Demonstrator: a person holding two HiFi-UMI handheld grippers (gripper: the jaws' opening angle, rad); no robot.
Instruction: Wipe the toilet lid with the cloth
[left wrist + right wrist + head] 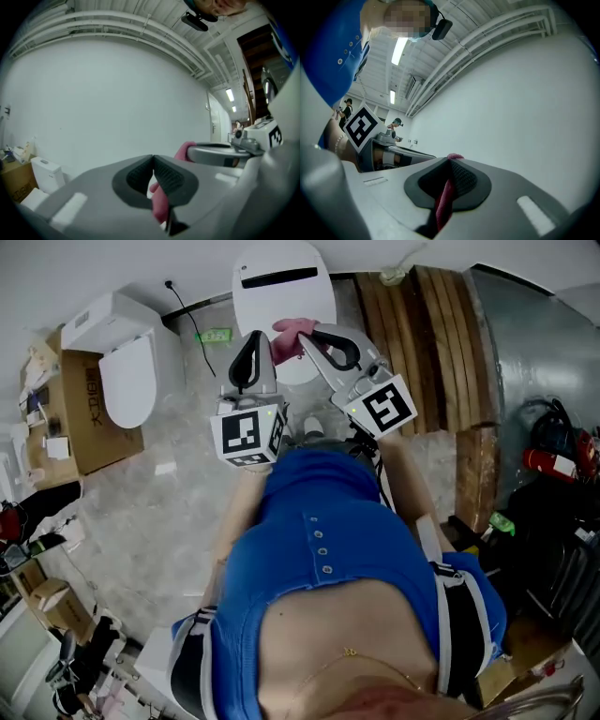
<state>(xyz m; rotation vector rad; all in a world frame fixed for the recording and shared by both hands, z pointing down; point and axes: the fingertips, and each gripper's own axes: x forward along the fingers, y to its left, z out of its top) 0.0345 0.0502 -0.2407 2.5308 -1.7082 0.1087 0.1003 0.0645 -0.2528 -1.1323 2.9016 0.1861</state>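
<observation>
The white toilet lid (281, 282) lies closed at the top middle of the head view. A pink cloth (292, 337) hangs over its near edge. My right gripper (309, 336) is shut on the cloth, and the pink fabric (445, 199) shows pinched between its dark pads. Just left of the cloth, my left gripper (247, 345) is held beside the lid with its jaws shut (153, 159). The left gripper view shows pink cloth (160, 202) beyond the jaws and at the right gripper's tip. Both gripper cameras point up at the white wall.
A second white toilet (127, 371) stands at the left by a cardboard box (94, 423). Wooden planks (431, 343) and a metal duct (534, 352) lie to the right. Clutter lines the left edge of the stone floor (159, 512).
</observation>
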